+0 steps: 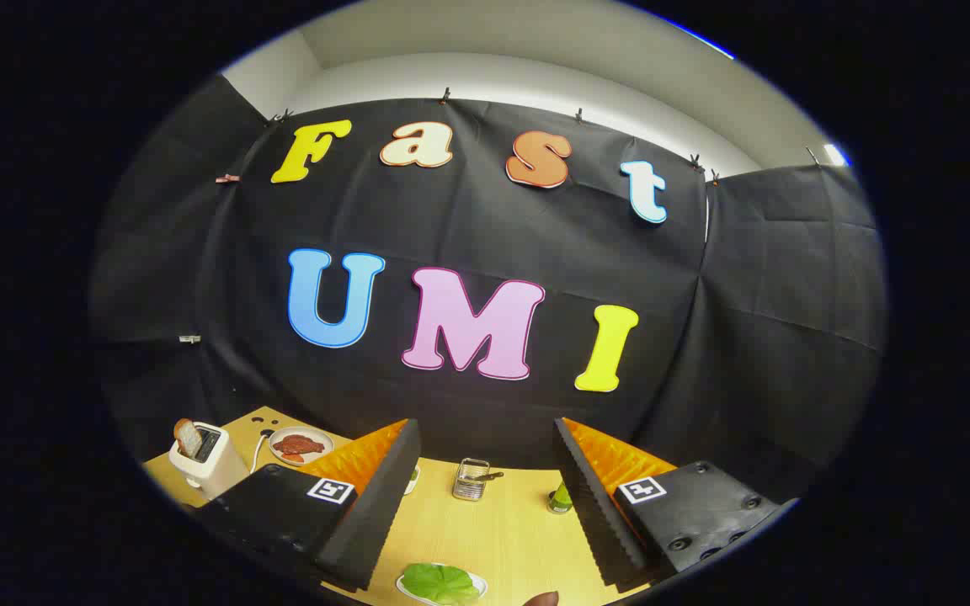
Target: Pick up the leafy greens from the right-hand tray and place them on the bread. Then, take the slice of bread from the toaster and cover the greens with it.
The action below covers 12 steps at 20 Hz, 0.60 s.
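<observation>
The tool (485, 497) is being held spread apart and empty above the bench (502, 530), greens (441, 582) lying between its fingers.

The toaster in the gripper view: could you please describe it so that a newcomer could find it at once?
Start at the wooden table under the black cloth wall. The open claw points across it; look beyond its left finger to the far corner. There stands the white toaster, next to the plate of red food, and it alone has a bread slice sticking up from its slot.
</observation>
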Available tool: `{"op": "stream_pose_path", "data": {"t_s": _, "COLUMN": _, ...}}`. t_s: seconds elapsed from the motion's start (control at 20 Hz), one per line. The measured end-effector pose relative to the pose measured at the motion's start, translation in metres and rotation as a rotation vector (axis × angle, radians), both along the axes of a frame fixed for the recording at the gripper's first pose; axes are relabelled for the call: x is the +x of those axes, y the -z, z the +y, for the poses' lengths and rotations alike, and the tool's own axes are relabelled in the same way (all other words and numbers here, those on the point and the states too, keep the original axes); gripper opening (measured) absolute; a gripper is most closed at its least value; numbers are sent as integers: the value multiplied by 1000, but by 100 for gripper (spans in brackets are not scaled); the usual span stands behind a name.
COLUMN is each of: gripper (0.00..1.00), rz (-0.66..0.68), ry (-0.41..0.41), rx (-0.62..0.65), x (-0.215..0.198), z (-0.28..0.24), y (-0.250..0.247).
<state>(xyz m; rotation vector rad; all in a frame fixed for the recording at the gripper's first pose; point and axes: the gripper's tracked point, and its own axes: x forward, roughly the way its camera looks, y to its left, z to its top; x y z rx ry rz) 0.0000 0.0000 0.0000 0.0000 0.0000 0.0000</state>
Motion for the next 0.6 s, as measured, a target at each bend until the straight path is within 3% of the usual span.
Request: {"op": "stream_pose_path", "data": {"t_s": 0.6, "gripper": 98, "rz": 25, "ry": -28, "rx": 1, "x": 3, "z": 4, "y": 11}}
